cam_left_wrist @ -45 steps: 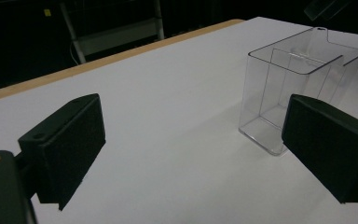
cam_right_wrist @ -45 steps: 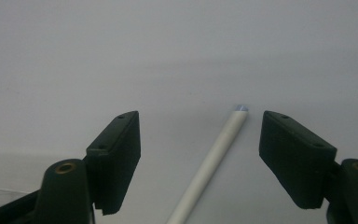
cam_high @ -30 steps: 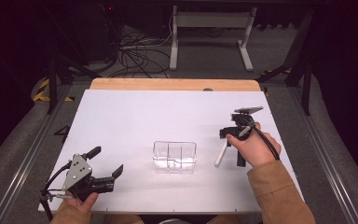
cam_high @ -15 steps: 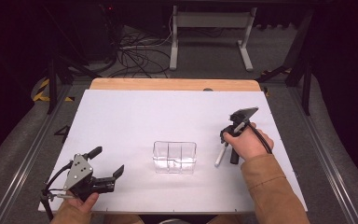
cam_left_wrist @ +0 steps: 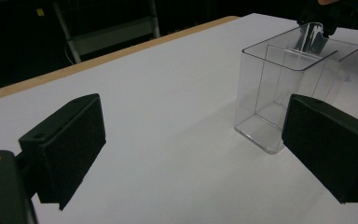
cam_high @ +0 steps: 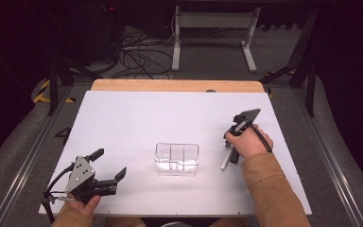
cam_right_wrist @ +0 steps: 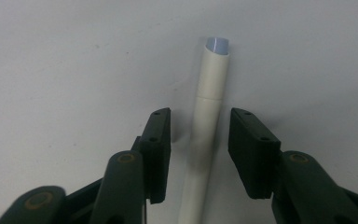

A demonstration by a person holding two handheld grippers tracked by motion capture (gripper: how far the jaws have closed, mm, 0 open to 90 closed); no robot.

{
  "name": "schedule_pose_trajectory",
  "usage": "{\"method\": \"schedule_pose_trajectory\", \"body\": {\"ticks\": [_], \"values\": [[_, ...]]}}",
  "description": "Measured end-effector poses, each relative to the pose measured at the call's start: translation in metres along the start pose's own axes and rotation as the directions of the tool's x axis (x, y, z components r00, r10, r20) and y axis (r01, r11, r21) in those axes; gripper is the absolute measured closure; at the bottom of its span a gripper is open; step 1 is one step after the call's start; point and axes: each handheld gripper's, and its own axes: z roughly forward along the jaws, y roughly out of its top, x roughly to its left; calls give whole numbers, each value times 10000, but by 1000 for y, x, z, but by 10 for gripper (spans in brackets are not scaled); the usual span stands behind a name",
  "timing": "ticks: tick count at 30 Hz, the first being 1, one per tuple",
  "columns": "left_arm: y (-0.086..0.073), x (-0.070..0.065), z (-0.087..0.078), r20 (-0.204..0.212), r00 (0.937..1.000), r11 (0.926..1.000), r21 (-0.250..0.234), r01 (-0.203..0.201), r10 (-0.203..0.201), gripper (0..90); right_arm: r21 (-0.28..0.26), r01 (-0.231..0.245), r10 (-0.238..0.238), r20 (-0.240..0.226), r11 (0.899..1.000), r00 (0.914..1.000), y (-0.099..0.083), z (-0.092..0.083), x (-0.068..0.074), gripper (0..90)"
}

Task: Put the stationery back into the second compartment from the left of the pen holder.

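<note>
A white pen [cam_high: 225, 161] lies flat on the white table sheet [cam_high: 160, 118], right of a clear plastic box [cam_high: 177, 159]. My right gripper [cam_high: 230, 151] points down over the pen. In the right gripper view its jaws straddle the pen [cam_right_wrist: 205, 121], with a gap on each side; the right gripper [cam_right_wrist: 200, 113] has just been closing around the pen and still counts as open. My left gripper [cam_high: 110, 162] rests at the front left, open and holding nothing. In the left gripper view its jaws [cam_left_wrist: 191, 126] face the clear box [cam_left_wrist: 256, 93].
The clear box has inner dividers and stands upright near the table's middle front. A wooden strip [cam_high: 175, 85] edges the far side of the table. Beyond it are a metal stand [cam_high: 212, 28] and cables on a dark floor.
The right hand has sunk a little toward the table and drawn slightly nearer, bringing its gripper down over the pen. The pen, the box and the left gripper have kept still.
</note>
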Motion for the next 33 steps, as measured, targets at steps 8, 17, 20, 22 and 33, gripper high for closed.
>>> {"method": "schedule_pose_trajectory", "body": {"ticks": [8,17,20,22,33], "values": [[0,-1,1,18,10000,10000,15,-9,9,71,49,-202,199,508,9998,9985,2,1,0,747],[0,-1,0,26,10000,10000,5,-39,39,71,153,-243,229,842,9996,9962,3,2,3,789],[0,-1,0,26,10000,10000,4,-4,4,71,162,-186,172,866,9997,9961,3,2,4,791],[0,-1,0,27,10000,10000,6,-13,13,71,177,-141,126,820,9997,9966,3,1,3,792],[-1,-1,1,21,10000,10000,3,15,-15,70,-97,345,-341,434,9994,9985,2,-4,-1,794]]}}
